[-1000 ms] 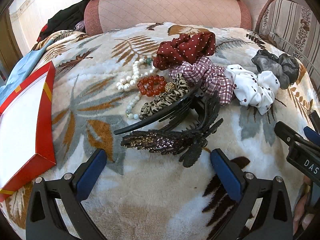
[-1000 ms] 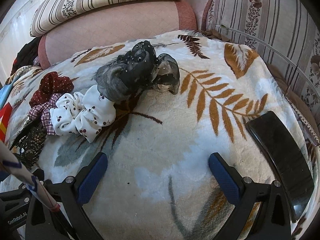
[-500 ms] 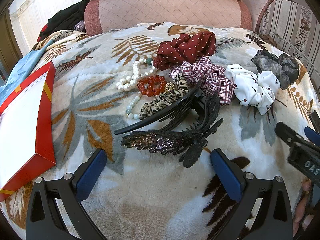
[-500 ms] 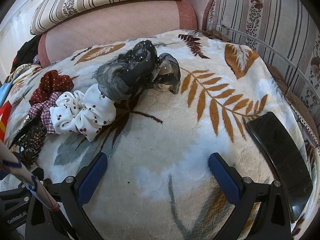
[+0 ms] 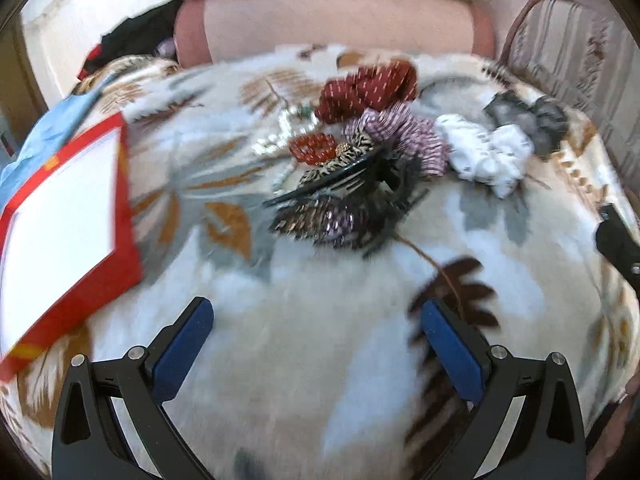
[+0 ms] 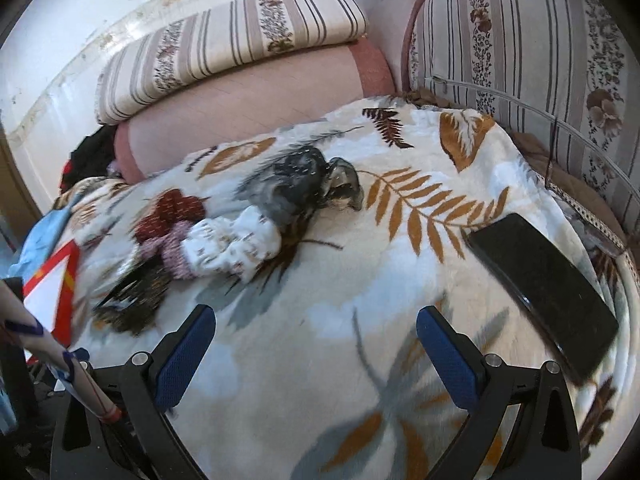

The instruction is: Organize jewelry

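Left gripper: jaws wide, nothing held.
Right gripper: jaws wide, nothing held.
Left view only: blurry, probably pearls, at 12 o'clock.
Right view only: phone, at 3 o'clock.

Both wrist views look forward over the blanket, sharing the white scrunchie (left view blurred).

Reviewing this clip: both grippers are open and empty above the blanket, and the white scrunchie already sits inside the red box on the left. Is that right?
Not quite. The white scrunchie is not in the red box; the left wrist view shows it lying on the blanket between the plaid scrunchie and the grey scrunchie. The rest holds: the left gripper and right gripper are both open and empty.
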